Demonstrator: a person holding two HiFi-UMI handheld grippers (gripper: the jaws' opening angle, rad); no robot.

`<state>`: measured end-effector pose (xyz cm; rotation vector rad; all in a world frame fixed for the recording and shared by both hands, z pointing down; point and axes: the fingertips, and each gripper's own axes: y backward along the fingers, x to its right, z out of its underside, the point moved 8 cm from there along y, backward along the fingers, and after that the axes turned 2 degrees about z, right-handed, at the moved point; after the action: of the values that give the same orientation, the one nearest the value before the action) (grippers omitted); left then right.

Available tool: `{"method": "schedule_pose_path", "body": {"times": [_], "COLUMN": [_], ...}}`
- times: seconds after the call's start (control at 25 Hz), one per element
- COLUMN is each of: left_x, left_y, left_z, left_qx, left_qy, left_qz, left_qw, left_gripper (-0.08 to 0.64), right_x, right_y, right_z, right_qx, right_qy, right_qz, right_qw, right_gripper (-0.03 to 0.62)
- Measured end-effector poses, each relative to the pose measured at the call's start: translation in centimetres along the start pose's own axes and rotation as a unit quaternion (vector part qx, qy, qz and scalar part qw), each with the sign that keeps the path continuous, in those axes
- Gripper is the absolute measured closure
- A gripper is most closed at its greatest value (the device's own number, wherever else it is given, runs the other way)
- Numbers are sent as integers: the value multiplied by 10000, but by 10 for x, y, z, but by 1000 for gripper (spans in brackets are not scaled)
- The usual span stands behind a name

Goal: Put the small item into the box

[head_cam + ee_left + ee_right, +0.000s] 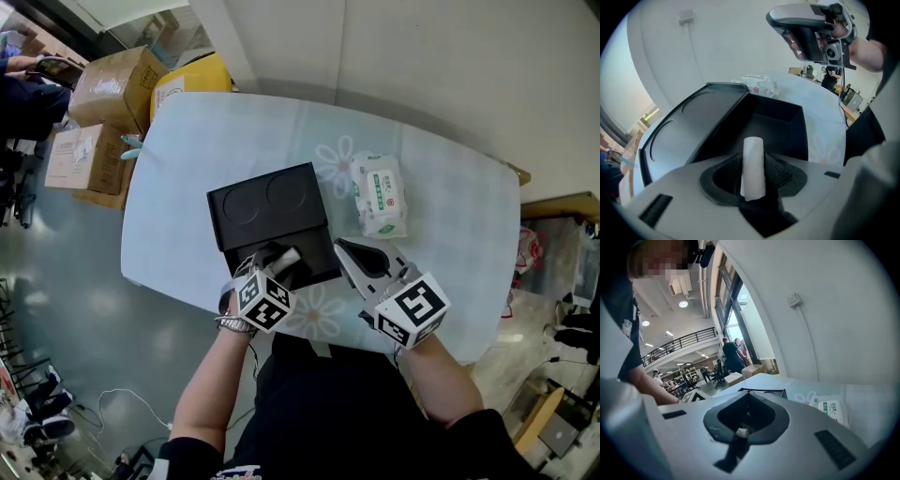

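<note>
A small white roll [753,166] stands upright between the dark ribbed pads [777,171] of my left gripper [753,174]. The jaws stand wide, and I see pad face on both sides of the roll. In the head view the roll [286,255] pokes out of the left gripper [275,261] over the near edge of the open black box [314,258]. The box's lid [265,202] lies flat behind the box. The box's hollow [780,124] is right ahead of the jaws. My right gripper [349,251] hovers beside the box's right side, jaws together and holding nothing.
A pack of wet wipes [378,194] lies on the pale floral table [187,159] to the right of the lid. Cardboard boxes [112,89] and a yellow bag [192,80] sit on the floor past the table's far left corner.
</note>
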<state>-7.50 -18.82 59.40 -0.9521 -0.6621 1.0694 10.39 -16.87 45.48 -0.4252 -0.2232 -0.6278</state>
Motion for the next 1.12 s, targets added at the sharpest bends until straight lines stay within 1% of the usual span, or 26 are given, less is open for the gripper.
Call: {"method": "schedule_pose_path", "body": {"times": [0.24,0.44,0.56,0.68,0.76,0.84,0.92,1.0,1.12], "left_x": [1,4,8,11,14,19,24,28,36], "left_y": [10,27,46,71,90,113,138,164,200], "left_z": [-9,-21,-30,-38,-42,-46,-49,-49,-45], "left_qx": [176,427,712,1147,1541,2035,2604,3153,3757], "left_qy": [164,278,417,680,908,1114,1285,1411,1498], "left_qz": [-156,-391,-585,-795,-877,-890,-884,-915,-1112], "left_qw": [9996,9979,9949,9879,9800,9686,9528,9340,9078], "left_gripper": [394,394,394,394,394,396,403,420,460], "right_x": [6,7,2,-4,-9,-16,-24,-32,-45], "right_y": [5,9,12,14,15,15,15,13,14], "right_z": [-4,-9,-15,-20,-22,-25,-30,-34,-38], "right_qx": [50,110,136,172,193,210,242,285,335], "right_qy": [67,164,294,420,486,551,622,677,747], "right_qz": [-72,-162,-272,-428,-544,-654,-751,-827,-891], "right_qw": [9999,9997,9991,9980,9971,9961,9949,9939,9927], "right_gripper": [583,583,583,583,583,583,583,583,583]}}
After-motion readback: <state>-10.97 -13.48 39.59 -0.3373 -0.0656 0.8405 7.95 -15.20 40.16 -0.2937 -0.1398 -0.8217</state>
